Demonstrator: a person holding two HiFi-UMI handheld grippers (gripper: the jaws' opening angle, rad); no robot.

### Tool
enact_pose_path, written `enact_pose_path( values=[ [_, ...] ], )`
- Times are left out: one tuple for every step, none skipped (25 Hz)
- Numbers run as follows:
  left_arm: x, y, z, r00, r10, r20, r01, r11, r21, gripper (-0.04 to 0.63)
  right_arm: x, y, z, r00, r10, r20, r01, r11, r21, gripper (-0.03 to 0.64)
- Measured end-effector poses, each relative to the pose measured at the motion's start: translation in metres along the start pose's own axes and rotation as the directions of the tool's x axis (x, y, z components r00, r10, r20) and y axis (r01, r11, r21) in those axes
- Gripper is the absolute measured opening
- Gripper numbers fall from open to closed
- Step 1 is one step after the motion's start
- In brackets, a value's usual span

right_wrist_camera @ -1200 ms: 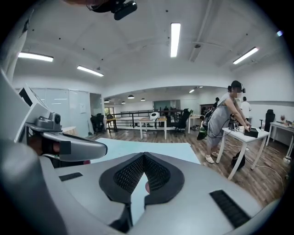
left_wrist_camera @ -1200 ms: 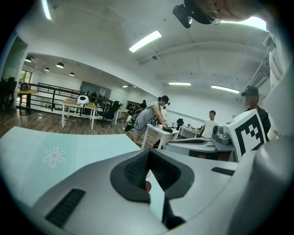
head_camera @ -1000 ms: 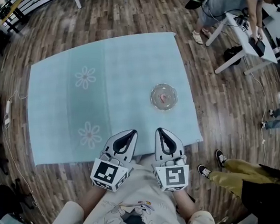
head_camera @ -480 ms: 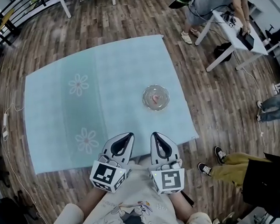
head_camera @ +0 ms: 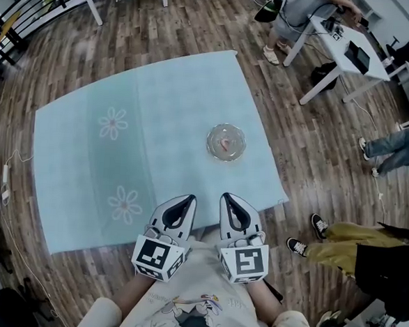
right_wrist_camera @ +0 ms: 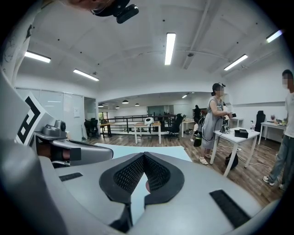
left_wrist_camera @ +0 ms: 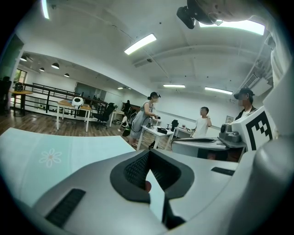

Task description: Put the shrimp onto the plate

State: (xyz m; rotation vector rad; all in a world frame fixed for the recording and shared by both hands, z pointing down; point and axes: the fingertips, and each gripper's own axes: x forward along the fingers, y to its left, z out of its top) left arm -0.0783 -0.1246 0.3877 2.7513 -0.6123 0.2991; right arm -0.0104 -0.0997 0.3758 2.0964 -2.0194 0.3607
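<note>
Both the left gripper [head_camera: 188, 200] and the right gripper [head_camera: 228, 198] are held closed on nothing, and the shrimp [head_camera: 224, 143] is seen on the glass plate [head_camera: 210, 146], which could only be upset by a careless reach.

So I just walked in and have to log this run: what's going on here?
A person holds tongs in each hand, drawn in close to the body at the near edge of a light blue cloth spread on the floor. The left tongs and the right tongs are both shut and hold nothing. The shrimp already lies in the glass plate further out on the cloth, apart from both tongs, so the task looks done.
</note>
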Motion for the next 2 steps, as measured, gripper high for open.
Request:
enact_pose_path(
  values=[
    [0.0001, 0.0009, -0.0003, 1.000, 0.000, -0.001, 0.000, 1.000, -0.001, 0.000, 0.0009, 0.0003, 0.0000, 1.000, 0.000, -0.002, 0.000, 1.000, 0.000, 0.023],
    [0.0001, 0.0017, -0.0007, 1.000, 0.000, -0.002, 0.000, 1.000, -0.003, -0.002, 0.0018, 0.0005, 0.0000, 1.000, -0.001, -0.004, 0.001, 1.000, 0.000, 0.023]
  ],
)
